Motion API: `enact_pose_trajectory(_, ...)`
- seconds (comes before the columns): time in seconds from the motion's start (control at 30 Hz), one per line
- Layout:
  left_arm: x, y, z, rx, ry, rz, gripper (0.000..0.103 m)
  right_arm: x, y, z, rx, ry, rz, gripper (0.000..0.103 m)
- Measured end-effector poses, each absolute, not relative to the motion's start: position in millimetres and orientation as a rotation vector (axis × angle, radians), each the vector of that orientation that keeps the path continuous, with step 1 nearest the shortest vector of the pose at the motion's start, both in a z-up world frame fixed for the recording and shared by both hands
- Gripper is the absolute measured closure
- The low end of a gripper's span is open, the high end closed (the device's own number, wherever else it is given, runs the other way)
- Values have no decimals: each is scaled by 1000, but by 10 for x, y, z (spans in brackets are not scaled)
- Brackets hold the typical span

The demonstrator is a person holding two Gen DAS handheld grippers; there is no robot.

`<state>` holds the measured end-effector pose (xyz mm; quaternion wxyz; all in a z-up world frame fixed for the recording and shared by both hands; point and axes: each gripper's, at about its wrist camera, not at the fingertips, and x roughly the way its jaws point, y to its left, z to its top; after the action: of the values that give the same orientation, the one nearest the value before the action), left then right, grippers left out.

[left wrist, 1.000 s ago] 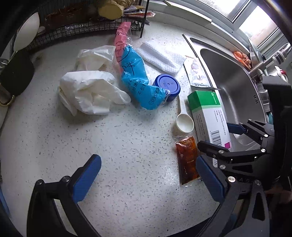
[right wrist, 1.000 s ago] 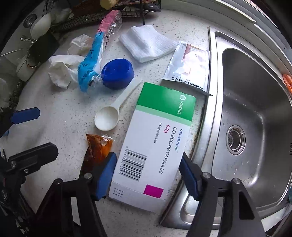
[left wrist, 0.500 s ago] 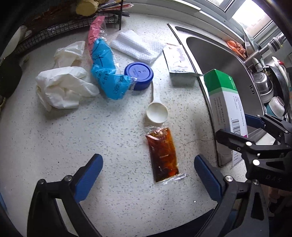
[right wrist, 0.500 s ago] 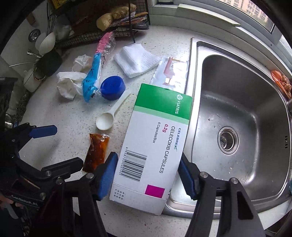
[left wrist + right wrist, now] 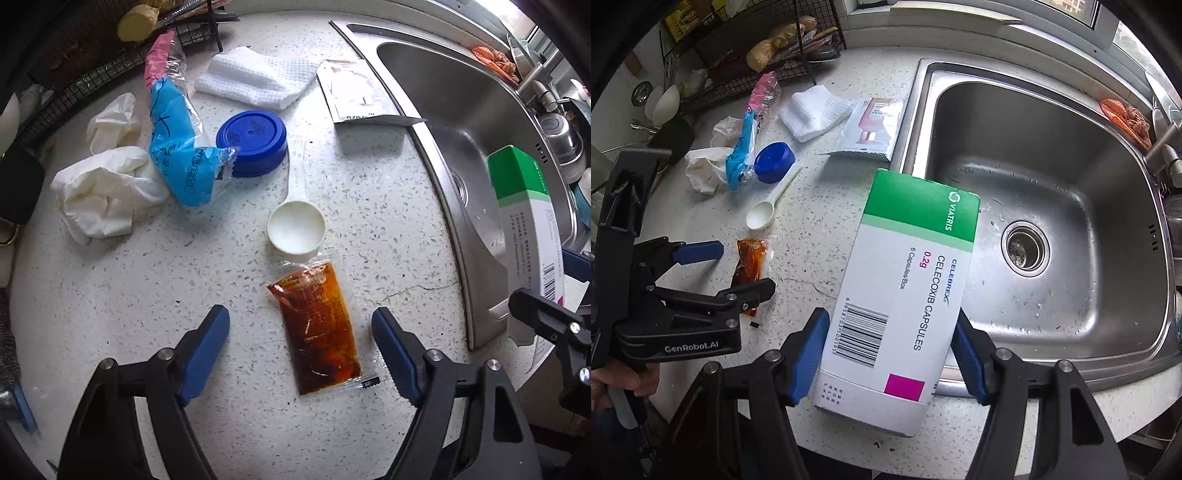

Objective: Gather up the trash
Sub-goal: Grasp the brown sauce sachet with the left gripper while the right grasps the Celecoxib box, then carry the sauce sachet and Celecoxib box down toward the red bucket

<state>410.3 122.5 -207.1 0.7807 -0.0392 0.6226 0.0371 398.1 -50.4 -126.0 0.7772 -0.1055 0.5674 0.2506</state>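
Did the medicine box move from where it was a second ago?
Yes. The medicine box, clamped in the right gripper, was lying on the counter beside the sink; now it is lifted, its green end over the sink's rim.

Medicine box (image 5: 905, 295): VIATRIS, CELEBREX CELECOXIB CAPSULES 0.2g; left gripper (image 5: 713, 269): GenRobot.AI

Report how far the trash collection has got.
Done: nothing visibly binned; no bin is in view. In hand: the right tongs grip the capsule box, lifted off the counter. The left tongs are open around the sauce packet. Left: the white scoop, blue lid, blue wrapper, gloves, cloth and foil pouch.
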Motion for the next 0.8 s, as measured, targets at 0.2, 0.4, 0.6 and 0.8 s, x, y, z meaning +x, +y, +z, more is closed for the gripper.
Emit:
enact_pose_trajectory(0.2, 4077, 1142, -2014, -85, 1321, 112, 59, 3909, -649, -1221, -204, 1217, 541, 41)
enact_pose_trajectory(0.4, 3980, 957, -1993, -77, 1310, 105, 92, 3845, -768, -1190, -193, 1203, 545, 41)
enact_pose_trajectory(0.6, 3755, 741, -1902, -78, 1301, 71, 95, 3709, -975, -1128, -192, 1181, 546, 41)
enact_pose_trajectory(0.8, 3332, 403, -1546, -55, 1244, 25, 95, 3526, -1304, -1022, -188, 1145, 548, 41)
